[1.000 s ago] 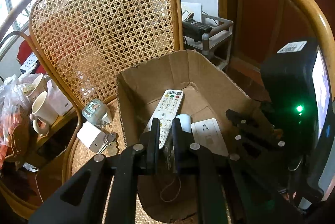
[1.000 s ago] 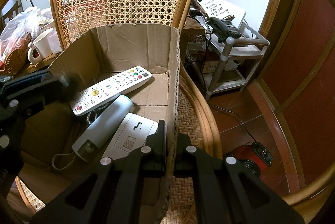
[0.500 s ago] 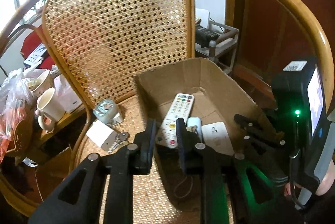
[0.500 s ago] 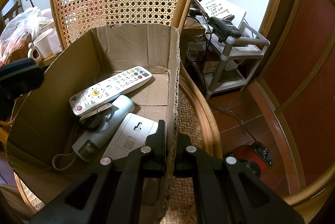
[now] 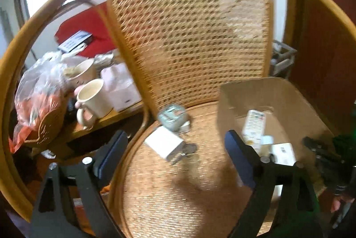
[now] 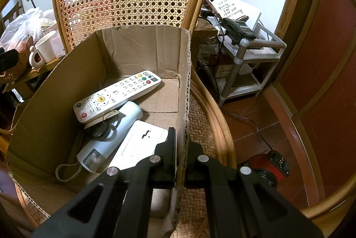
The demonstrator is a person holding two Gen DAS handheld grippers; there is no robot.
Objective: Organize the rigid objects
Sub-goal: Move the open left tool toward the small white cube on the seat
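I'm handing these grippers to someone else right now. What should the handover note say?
Left gripper: jaws just opened wide, nothing between them, above the chair seat.
Right gripper: shut on the cardboard box wall.
Done: remote, pale cylinder, white plate and keys lie in the box.
Left: white block, round tin and keys on the seat.

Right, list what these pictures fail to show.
- Left wrist view: motion blur smears the small round teal object and white block on the woven chair seat; neither can be identified.
- Right wrist view: the right gripper hides the brown cardboard box's near corner.
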